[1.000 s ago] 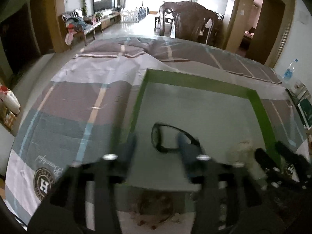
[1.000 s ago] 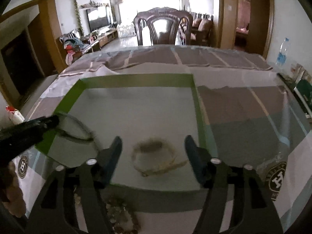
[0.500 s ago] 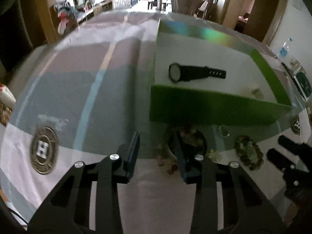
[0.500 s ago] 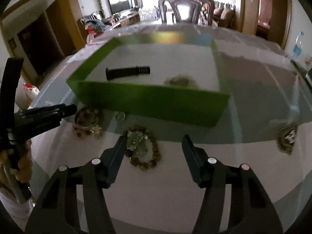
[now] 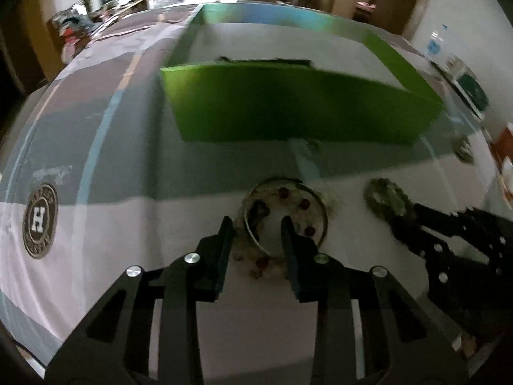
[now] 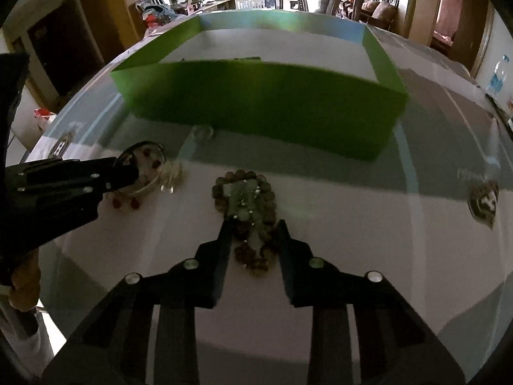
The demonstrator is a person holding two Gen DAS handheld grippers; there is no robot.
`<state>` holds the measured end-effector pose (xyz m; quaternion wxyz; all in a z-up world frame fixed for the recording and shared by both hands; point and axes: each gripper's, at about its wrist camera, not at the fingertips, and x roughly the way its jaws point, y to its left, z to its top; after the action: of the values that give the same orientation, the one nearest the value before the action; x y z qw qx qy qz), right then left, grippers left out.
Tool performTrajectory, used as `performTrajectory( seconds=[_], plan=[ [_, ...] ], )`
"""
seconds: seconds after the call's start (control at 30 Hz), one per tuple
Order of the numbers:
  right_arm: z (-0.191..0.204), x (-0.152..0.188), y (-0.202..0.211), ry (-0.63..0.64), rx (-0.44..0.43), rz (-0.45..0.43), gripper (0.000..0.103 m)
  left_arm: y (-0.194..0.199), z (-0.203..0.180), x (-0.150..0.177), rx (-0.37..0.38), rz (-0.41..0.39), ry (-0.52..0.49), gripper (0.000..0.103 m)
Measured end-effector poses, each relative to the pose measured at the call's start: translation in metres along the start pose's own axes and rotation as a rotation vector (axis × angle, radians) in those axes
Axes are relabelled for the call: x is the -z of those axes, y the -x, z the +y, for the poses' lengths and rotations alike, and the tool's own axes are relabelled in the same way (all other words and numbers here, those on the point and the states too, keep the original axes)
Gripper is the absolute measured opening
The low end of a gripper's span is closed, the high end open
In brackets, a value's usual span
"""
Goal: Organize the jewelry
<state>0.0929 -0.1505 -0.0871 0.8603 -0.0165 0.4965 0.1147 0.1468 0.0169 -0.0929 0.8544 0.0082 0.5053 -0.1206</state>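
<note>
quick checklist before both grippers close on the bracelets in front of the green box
1. Left gripper open and straddling the near rim of the silver bangle: ok, one finger inside the ring, one outside.
2. Right gripper open around the brown bead bracelet: ok, beads sit between the fingers.
3. Bangle free of the red bead strand lying with it: not ok, they overlap, so both may lift together.
4. Fingertips low enough to touch the tablecloth: cannot tell.
5. Green box open with room inside: ok, white floor shows past the near wall.
6. The two grippers apart from each other: ok.
</note>
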Motion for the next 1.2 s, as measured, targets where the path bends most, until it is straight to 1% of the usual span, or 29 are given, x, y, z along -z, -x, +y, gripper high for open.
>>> performTrajectory(
  seconds=[0.1, 0.2, 0.33, 0.43, 0.53, 0.57, 0.6, 0.63, 0.7, 0.8, 0.83, 0.9, 0.93, 1.07, 1.13, 1.2],
  plan=[
    [-0.009, 0.010, 0.009, -0.024, 0.001, -0.015, 0.030, 0.008, -0.007, 0.011, 0.027, -0.012, -0.011, 0.033],
    [-0.025, 0.017, 0.020, -0.073, 0.033, -0.051, 0.031, 0.023, -0.001, 0.014, -0.019, -0.076, 0.028, 0.034],
    [-0.040, 0.019, 0.026, -0.142, 0.040, -0.075, 0.031, 0.032, 0.005, 0.020, -0.045, -0.106, 0.086, 0.042],
    [-0.037, 0.018, 0.020, -0.137, 0.029, -0.072, 0.031, 0.029, 0.005, 0.023, -0.051, -0.105, 0.098, 0.050],
    [-0.028, 0.019, 0.013, -0.108, 0.029, -0.058, 0.029, 0.026, 0.003, 0.027, -0.054, -0.107, 0.100, 0.050],
    [-0.025, 0.020, 0.014, -0.096, 0.029, -0.070, 0.024, 0.025, 0.001, 0.028, -0.056, -0.108, 0.098, 0.050],
    [-0.023, 0.021, 0.015, -0.083, 0.023, -0.072, 0.014, 0.024, -0.001, 0.029, -0.058, -0.109, 0.092, 0.050],
    [-0.020, 0.021, 0.016, -0.073, 0.010, -0.072, 0.009, 0.024, -0.002, 0.031, -0.061, -0.112, 0.085, 0.050],
    [-0.016, 0.022, 0.020, -0.063, -0.023, -0.083, 0.008, 0.026, -0.005, 0.034, -0.069, -0.118, 0.075, 0.050],
    [-0.016, 0.022, 0.033, -0.068, -0.023, -0.123, 0.008, 0.028, -0.004, 0.038, -0.072, -0.126, 0.073, 0.050],
    [-0.019, 0.021, 0.038, -0.082, -0.024, -0.137, 0.005, 0.029, -0.003, 0.039, -0.072, -0.127, 0.076, 0.050],
    [-0.024, 0.019, 0.047, -0.104, -0.021, -0.160, 0.004, 0.031, -0.002, 0.040, -0.074, -0.131, 0.085, 0.050],
    [-0.028, 0.019, 0.053, -0.117, -0.018, -0.175, 0.004, 0.033, -0.002, 0.041, -0.077, -0.133, 0.086, 0.047],
    [-0.032, 0.016, 0.064, -0.130, -0.003, -0.204, 0.004, 0.041, 0.000, 0.042, -0.076, -0.150, 0.085, 0.031],
    [-0.033, 0.015, 0.060, -0.134, 0.017, -0.188, 0.004, 0.042, 0.000, 0.041, -0.079, -0.155, 0.087, 0.030],
    [-0.034, 0.015, 0.048, -0.139, 0.035, -0.154, 0.005, 0.041, -0.001, 0.039, -0.080, -0.153, 0.083, 0.030]
  ],
)
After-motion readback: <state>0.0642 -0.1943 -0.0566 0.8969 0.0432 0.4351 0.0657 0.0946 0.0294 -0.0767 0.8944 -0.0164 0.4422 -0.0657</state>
